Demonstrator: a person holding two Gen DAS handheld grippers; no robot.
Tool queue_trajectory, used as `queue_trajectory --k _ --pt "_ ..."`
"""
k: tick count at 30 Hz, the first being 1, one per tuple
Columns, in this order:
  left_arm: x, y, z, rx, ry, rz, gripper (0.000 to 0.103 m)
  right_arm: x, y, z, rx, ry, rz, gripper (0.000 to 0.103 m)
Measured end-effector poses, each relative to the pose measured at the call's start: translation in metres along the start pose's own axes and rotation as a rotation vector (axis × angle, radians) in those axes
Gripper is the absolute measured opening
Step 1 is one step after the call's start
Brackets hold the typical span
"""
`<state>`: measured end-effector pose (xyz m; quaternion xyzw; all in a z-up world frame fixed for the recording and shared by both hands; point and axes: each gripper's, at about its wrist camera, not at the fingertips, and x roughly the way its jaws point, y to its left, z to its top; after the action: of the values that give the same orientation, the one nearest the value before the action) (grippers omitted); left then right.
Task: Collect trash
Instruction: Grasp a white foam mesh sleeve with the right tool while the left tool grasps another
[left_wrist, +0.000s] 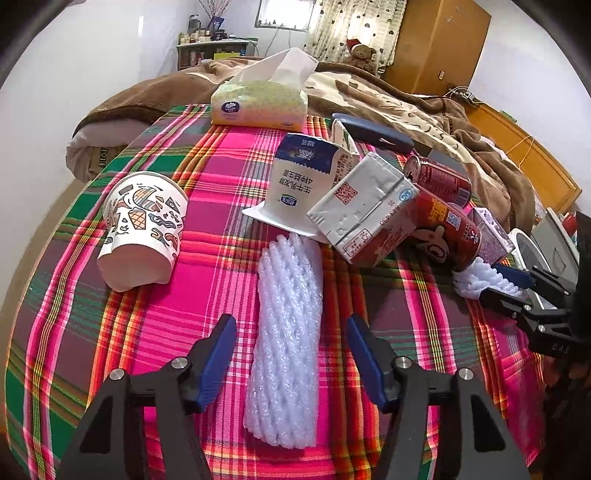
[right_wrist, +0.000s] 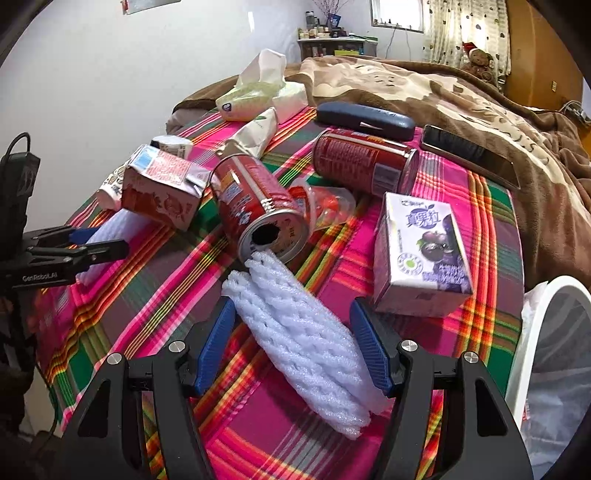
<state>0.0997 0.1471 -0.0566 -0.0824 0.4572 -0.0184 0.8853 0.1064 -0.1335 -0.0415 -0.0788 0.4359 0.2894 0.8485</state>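
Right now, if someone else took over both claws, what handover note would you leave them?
Left claw: open, straddling a white foam net, pads not touching it.
Right claw: open, straddling a second foam net, no grip yet.
On the plaid cloth: paper cup, milk cartons, two red cans, purple juice box.
White bin sits at the right edge.
Done: no trash seen collected.
Left: close on the nets, bin them, then the rest.

White foam nets (left_wrist: 284, 332) lying flat, red cans (right_wrist: 258, 206) tipped, cartons (right_wrist: 421, 254) scattered
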Motion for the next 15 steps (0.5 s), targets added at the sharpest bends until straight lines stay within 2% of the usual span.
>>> queue_trajectory --k 2,12,13,15 --pt "-0.0006 -0.0005 -0.0004 0.001 0.000 0.004 0.051 0.0000 0.0020 -0.0015 -0.002 0.002 0.002 0.066" --pt "0.0010 0.0011 0.0027 -0.003 -0.009 0.014 0.031 -0.0010 -0.0053 -0.0063 0.033 -0.001 -0.034 0.066" --pt "0.0008 0.0019 0.0029 -0.011 -0.011 0.013 0.030 -0.0014 -0.0052 -0.0064 0.034 -0.001 -0.033 0.065" --pt "0.0012 0.0025 0.0036 -0.018 -0.014 0.013 0.028 -0.0020 -0.0051 -0.0061 0.039 -0.005 -0.038 0.050"
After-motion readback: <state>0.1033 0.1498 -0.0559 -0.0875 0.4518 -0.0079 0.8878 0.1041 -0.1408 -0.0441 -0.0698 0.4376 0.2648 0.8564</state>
